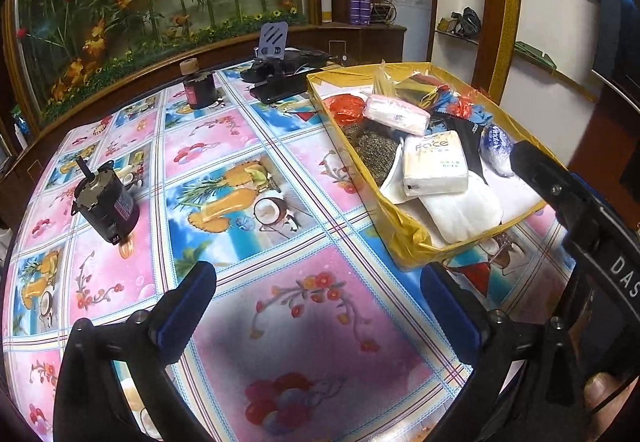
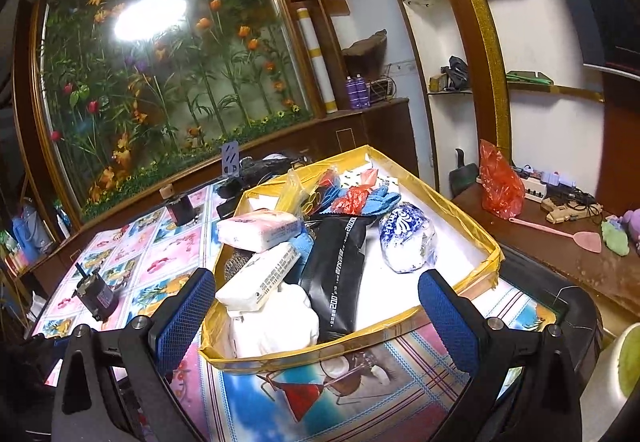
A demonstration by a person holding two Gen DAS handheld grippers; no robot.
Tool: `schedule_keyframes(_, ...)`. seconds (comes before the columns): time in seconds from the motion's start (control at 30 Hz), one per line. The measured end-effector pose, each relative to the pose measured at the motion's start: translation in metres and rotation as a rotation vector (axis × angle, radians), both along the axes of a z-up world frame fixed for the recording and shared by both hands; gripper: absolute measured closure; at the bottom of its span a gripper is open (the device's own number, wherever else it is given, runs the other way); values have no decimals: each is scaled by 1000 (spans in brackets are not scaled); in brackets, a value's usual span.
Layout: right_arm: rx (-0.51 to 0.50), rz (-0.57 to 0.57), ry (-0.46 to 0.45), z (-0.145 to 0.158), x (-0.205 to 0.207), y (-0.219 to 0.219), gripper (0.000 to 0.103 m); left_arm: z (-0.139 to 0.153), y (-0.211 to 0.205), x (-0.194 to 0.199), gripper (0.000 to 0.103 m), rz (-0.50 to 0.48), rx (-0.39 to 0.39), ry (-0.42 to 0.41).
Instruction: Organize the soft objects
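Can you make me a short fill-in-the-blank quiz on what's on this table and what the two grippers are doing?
1. The tissue packs lie inside a box whose rim is taped in ____.
2. The jaws of the left gripper stand ____, with nothing between them.
3. The black pouch printed with white text lies ____ the box.
4. The black motor stands on the tablecloth, ____ the box.

Missing words: yellow; open; inside; outside
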State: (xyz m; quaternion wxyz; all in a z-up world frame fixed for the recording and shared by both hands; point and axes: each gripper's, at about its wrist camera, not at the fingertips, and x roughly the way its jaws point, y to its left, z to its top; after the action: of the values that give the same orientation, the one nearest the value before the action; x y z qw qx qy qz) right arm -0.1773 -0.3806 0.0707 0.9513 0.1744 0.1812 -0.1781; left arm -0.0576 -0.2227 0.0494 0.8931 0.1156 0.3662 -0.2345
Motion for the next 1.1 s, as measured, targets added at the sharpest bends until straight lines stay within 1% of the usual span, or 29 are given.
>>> schedule_keyframes(0.1, 20, 0, -11, -1, -1, -3, 1, 1, -2, -3, 1, -13, -3, -9)
schedule_keyframes(0.23, 24, 2, -16, -2, -2, -4, 1, 2, -5, -4, 1, -2, 24, -30)
schedule_keyframes(0.33, 31, 0, -28, -3, -4, -6, 1, 2, -5, -4, 1, -11, 26, -19)
schedule_keyframes(0.47, 40, -3, -29, -5, -3, -6, 1, 2, -5, -4, 1, 10, 44, -37)
schedule_keyframes(0.57, 37, -2, -28, -5, -3, -6, 1, 3, -6, -7, 1, 13, 54, -55)
schedule_keyframes(1.1, 40, -1, -24, -5, -4, -5, 1, 5, -11, -11, 1, 9, 93, -82)
